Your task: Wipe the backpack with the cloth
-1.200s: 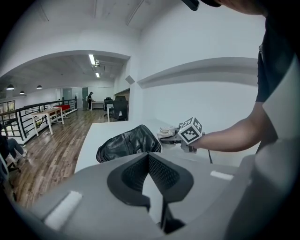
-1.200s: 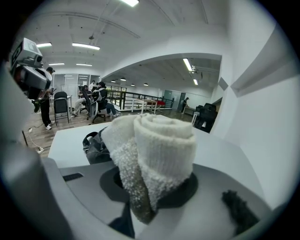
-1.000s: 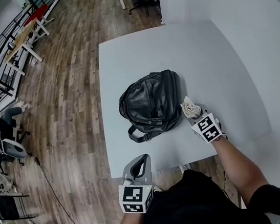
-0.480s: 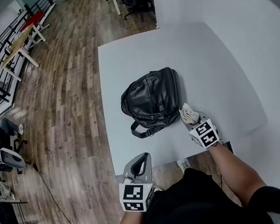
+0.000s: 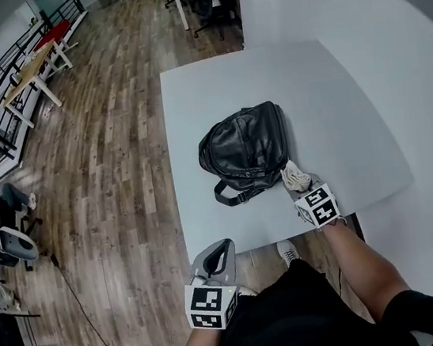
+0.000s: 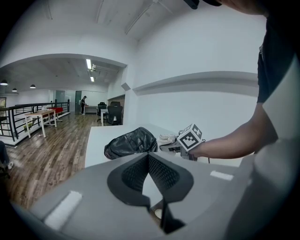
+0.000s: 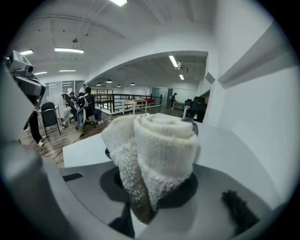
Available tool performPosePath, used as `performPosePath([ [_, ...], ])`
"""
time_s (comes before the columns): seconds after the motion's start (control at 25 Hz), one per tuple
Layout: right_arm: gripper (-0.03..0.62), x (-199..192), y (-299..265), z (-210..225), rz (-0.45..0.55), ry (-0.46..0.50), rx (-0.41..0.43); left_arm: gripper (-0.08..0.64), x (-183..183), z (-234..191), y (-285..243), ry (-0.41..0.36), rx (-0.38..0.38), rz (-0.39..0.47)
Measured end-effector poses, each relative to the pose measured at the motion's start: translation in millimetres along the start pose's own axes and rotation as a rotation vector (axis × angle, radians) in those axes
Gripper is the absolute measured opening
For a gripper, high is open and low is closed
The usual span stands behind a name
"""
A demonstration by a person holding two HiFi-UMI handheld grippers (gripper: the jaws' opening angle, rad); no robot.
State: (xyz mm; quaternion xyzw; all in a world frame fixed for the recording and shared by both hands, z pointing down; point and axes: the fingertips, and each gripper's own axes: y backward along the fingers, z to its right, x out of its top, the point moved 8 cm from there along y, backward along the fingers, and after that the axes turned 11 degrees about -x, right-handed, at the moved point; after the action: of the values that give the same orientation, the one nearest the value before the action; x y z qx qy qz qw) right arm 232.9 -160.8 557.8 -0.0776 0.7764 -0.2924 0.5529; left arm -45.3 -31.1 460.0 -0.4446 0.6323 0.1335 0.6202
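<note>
"What takes up the most room?"

"A pale grey, smooth, square-cornered counter (image 5: 335, 103) over a wood-plank floor (image 5: 112, 167). On it lies a black leather backpack (image 5: 247, 149), soft, creased and glossy, with a strap loop (image 5: 232, 196) towards the near edge."

"Anything to read?"

"Only the black-and-white square patterns on each marker cube (image 5: 318, 207), which are codes rather than words."

"And the tools?"

"The left hand-held gripper (image 5: 217, 254) hangs off the counter's near edge, its ribbed black jaws pressed together on nothing. The right hand-held gripper (image 5: 298, 184) is clamped on a rolled cream terry cloth (image 5: 292, 172), nubbly and thick, right at the backpack's near right corner. I cannot tell whether cloth and leather touch. In the right gripper view the roll hides nearly all of the backpack."
</note>
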Motion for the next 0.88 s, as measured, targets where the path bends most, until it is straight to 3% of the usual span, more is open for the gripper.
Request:
performPosePath([
  [0.48,0.089,6,26,-13,0.018,-0.067,-0.076,0.006,-8,-16,43,0.026,-0.034,0.048],
  [0.68,0.089,6,49,-16,0.03,-0.238,-0.07,0.006,-11,-20,41,0.055,-0.047,0.055],
  [0.88,0.089,19,66,-25,0.041,-0.231,-0.013,0.006,-15,-33,30,0.092,-0.014,0.036],
])
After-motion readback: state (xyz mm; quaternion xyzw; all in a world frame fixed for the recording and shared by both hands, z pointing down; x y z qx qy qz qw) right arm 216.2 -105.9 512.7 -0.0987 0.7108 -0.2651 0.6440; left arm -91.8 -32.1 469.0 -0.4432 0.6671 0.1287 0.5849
